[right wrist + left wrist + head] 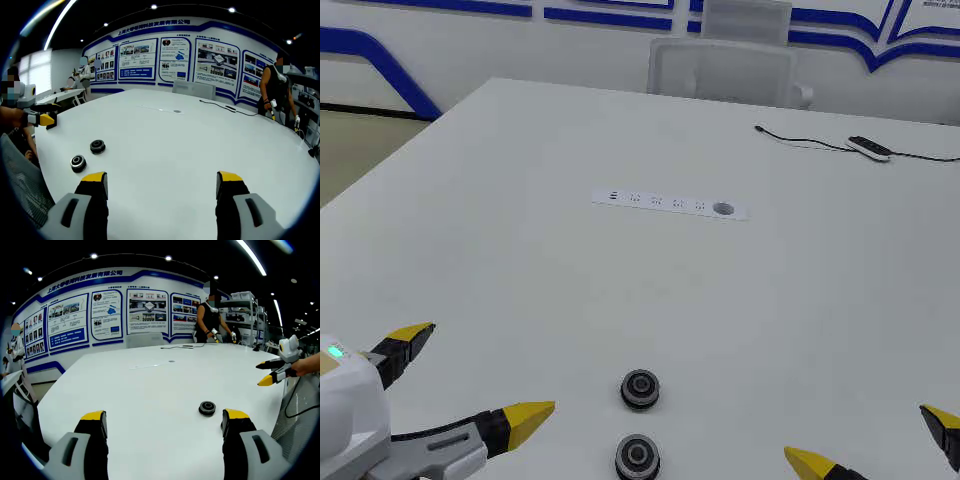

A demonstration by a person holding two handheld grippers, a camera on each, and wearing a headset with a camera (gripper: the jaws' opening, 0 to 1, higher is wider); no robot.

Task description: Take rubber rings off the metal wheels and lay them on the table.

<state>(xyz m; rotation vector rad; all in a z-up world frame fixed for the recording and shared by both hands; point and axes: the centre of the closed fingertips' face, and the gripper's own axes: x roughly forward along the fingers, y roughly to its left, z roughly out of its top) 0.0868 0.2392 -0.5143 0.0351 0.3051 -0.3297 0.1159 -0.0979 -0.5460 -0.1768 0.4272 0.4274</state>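
Head view | white table [520,260], socket strip [670,203], wheels [640,389] [637,456] | blue-trimmed wall [470,45] | left gripper [482,369], right gripper [857,432] jaws released

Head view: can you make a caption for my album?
Open left claw and right claw flank the far wheel and near wheel on the table.

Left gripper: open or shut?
Open. The left gripper shows its jaws wide apart, bare table between them, nothing held.
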